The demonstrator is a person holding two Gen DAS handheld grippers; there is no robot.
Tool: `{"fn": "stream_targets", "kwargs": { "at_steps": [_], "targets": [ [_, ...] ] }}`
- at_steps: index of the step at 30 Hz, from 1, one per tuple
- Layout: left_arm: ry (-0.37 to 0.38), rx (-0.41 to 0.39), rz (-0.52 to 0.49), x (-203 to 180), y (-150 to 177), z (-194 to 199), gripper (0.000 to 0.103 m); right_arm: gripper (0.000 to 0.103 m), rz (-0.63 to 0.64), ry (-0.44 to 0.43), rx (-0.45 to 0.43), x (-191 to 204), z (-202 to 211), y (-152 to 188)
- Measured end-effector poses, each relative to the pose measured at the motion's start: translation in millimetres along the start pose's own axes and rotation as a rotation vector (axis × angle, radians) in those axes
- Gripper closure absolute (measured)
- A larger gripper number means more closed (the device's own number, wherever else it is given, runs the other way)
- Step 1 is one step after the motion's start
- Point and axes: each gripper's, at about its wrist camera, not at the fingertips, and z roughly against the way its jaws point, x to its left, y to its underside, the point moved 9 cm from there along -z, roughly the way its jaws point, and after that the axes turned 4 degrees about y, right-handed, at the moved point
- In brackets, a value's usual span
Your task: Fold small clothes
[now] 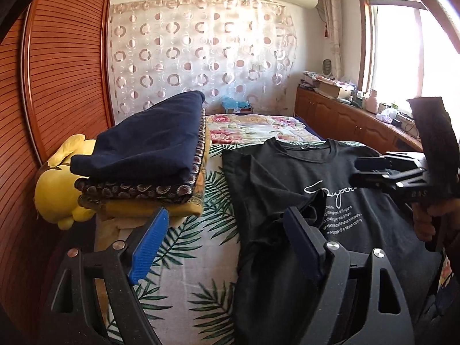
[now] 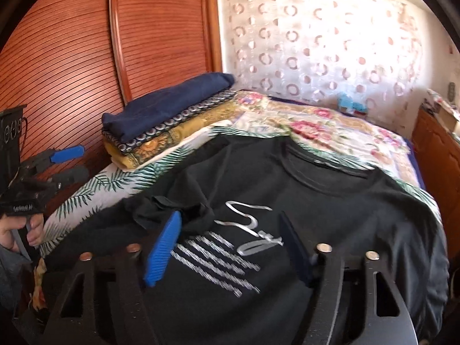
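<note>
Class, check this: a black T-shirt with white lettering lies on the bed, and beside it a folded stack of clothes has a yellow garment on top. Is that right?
Not quite. The top of the folded stack is a navy garment; the yellow piece lies at the bottom, as the right wrist view shows. The black T-shirt with white lettering does lie on the bed.

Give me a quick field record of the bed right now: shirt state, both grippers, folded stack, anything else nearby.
garment: black T-shirt lying front-up on the bed, white lettering showing, one sleeve folded in over the body
left gripper: open, holding nothing, at the shirt's edge
right gripper: open, holding nothing, above the print
folded stack: navy piece on top, patterned and yellow pieces beneath, beside the shirt
other: yellow plush toy behind the stack
</note>
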Motion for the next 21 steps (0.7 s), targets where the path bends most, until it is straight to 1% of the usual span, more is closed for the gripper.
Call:
{"fn": "stream_targets", "kwargs": {
  "at_steps": [1, 3, 6, 10, 12, 15, 17, 18, 19, 21],
  "targets": [
    [-0.008, 0.002, -0.002, 2, 1, 1, 0.021, 0.052, 0.004, -0.026, 0.008, 4, -6, -3],
    [-0.021, 0.004, 0.005, 6, 3, 3, 0.021, 0.064, 0.016, -0.078, 0.041, 15, -22, -10],
    [-0.021, 0.003, 0.025, 11, 6, 6, 0.021, 0.066, 0.051, -0.135, 0.089, 34, -50, -12],
    [-0.022, 0.011, 0.034, 16, 12, 6, 0.021, 0.067, 0.102, -0.181, 0.157, 56, -83, -9],
    [-0.024, 0.015, 0.038, 18, 16, 7, 0.021, 0.067, 0.133, -0.177, 0.191, 64, -99, -5],
    [-0.024, 0.016, 0.043, 20, 19, 7, 0.021, 0.067, 0.143, -0.166, 0.223, 64, -115, -1],
    [-0.026, 0.019, 0.045, 21, 20, 6, 0.021, 0.075, 0.136, -0.165, 0.232, 63, -119, -1],
    [-0.025, 0.019, 0.046, 21, 21, 5, 0.021, 0.082, 0.124, -0.172, 0.238, 63, -122, -2],
    [-0.023, 0.019, 0.047, 20, 20, 5, 0.021, 0.093, 0.120, -0.174, 0.241, 62, -123, -3],
    [-0.020, 0.016, 0.046, 18, 20, 5, 0.021, 0.096, 0.115, -0.175, 0.235, 59, -124, -5]
  ]
}}
